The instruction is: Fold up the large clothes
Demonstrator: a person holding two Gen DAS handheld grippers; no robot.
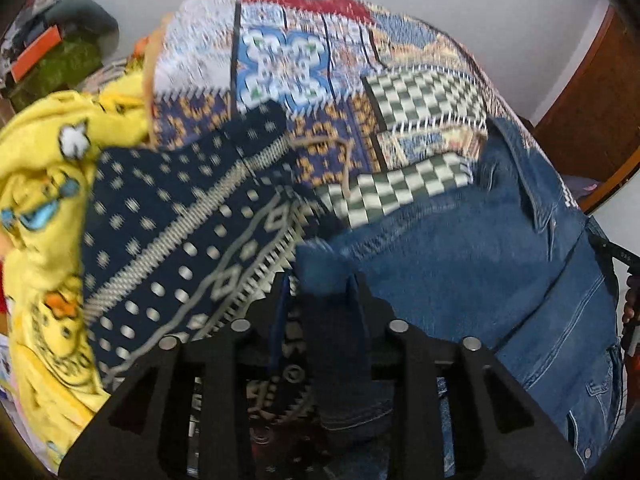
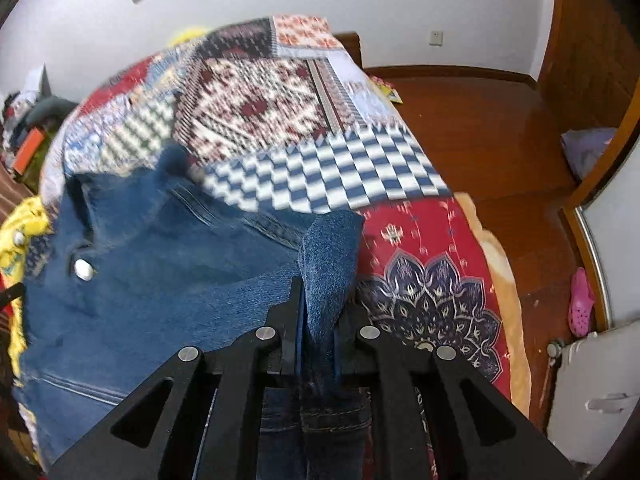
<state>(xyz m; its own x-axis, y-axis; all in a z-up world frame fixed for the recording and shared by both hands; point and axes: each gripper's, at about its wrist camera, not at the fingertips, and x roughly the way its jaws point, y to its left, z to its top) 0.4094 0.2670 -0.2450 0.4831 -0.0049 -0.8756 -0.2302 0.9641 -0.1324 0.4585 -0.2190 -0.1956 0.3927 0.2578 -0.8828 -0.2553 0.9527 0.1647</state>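
A blue denim jacket [image 1: 460,264] lies spread on a patchwork quilt [image 1: 280,64] on the bed. In the left wrist view, a fold of its denim stands between the fingers of my left gripper [image 1: 320,280]. A slit of patterned cloth shows beside the left finger, so the jaws stand slightly apart around the fold. In the right wrist view, my right gripper [image 2: 320,284] is shut on another edge of the denim jacket [image 2: 160,264], and a flap sticks up past the fingertips. The picture is blurred.
A yellow cartoon-print garment [image 1: 44,184] and a navy dotted cloth [image 1: 168,216] lie left of the jacket. The quilt [image 2: 260,112] drops off at the right to a wooden floor [image 2: 480,120] with a pink shoe [image 2: 580,304] and a white radiator [image 2: 592,392]. Clutter [image 1: 48,52] sits at far left.
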